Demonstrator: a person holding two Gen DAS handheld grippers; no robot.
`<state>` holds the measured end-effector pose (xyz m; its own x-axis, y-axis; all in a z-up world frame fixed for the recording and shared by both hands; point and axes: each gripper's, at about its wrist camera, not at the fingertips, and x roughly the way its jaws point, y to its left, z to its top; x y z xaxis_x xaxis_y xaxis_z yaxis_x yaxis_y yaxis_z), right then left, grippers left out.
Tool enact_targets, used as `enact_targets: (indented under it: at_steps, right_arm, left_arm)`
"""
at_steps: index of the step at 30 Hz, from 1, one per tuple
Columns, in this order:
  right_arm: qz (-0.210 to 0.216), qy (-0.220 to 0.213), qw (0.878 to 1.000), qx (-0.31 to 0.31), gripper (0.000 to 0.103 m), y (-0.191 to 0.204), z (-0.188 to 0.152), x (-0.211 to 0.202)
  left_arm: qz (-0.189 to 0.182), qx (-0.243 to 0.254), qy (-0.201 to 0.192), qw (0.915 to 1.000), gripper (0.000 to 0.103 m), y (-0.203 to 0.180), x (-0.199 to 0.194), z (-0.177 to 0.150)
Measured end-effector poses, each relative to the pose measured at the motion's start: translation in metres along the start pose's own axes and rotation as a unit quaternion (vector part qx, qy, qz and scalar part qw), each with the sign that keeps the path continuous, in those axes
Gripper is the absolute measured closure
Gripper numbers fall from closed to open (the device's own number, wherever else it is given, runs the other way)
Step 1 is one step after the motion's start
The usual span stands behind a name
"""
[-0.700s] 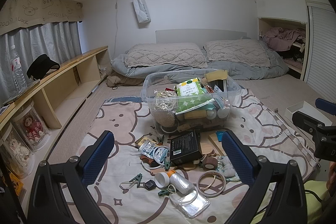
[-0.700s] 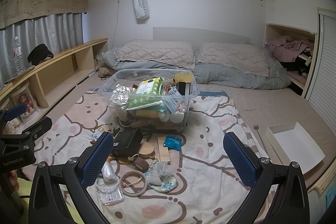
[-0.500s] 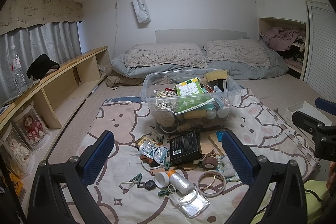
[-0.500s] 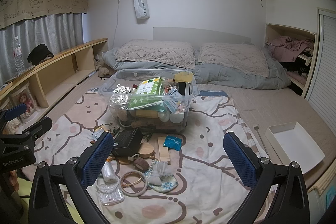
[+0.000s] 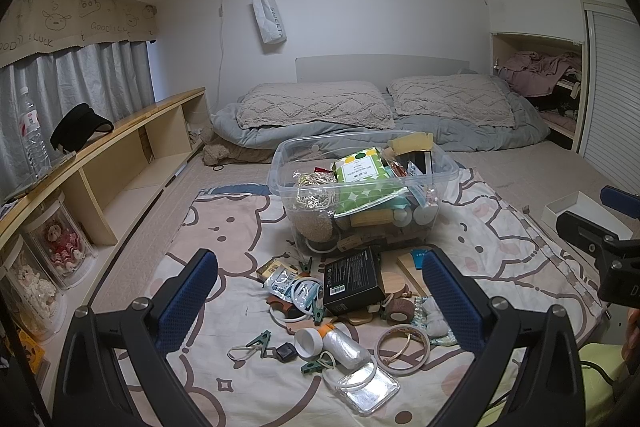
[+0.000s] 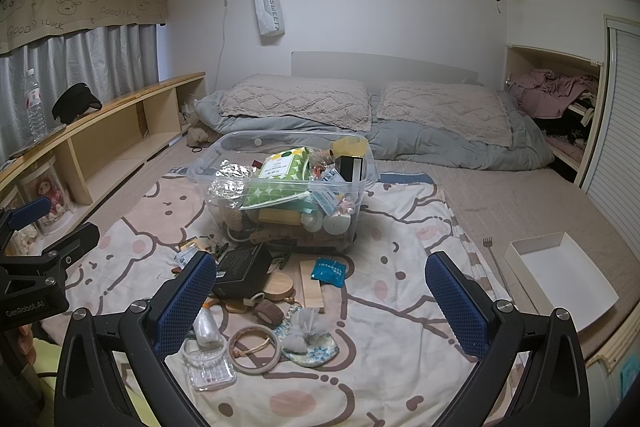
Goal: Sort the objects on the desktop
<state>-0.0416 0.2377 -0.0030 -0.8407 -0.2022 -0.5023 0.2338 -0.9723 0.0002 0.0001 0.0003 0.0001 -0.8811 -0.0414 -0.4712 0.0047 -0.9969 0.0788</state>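
Observation:
A clear plastic bin (image 5: pixel 444 163) (image 6: pixel 362 187) packed with items stands on a cartoon-print sheet (image 5: pixel 224 227) (image 6: pixel 400 219). In front of it lies a scatter: a black box (image 5: pixel 352 279) (image 6: pixel 244 269), clips, a white bottle (image 5: pixel 308 341), a tape ring (image 5: pixel 404 343) (image 6: pixel 254 349), a blue packet (image 6: pixel 329 271), a wooden disc (image 6: pixel 280 287). My left gripper (image 5: pixel 320 293) hangs open above the scatter, nothing between its fingers. My right gripper (image 6: pixel 320 293) is open too, over bare sheet right of the pile.
A white tray (image 6: pixel 560 279) (image 5: pixel 576 205) lies on the mat at the right, a small fork (image 6: pixel 494 259) beside it. A wooden shelf (image 5: pixel 120 155) runs along the left with a water bottle (image 5: pixel 34 131) and a black cap (image 5: pixel 80 127). Pillows (image 5: pixel 316 105) lie behind.

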Motion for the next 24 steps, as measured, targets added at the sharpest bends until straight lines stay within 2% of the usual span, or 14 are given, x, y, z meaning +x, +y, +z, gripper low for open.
enact_targets:
  at_steps: [24]
  right_arm:
    - [0.002, -0.003, 1.0, 0.001, 0.0, -0.0031, 0.0016, 0.001]
  left_arm:
    - [-0.002, 0.003, -0.001, 1.0, 0.0, -0.0046, 0.0017, 0.001]
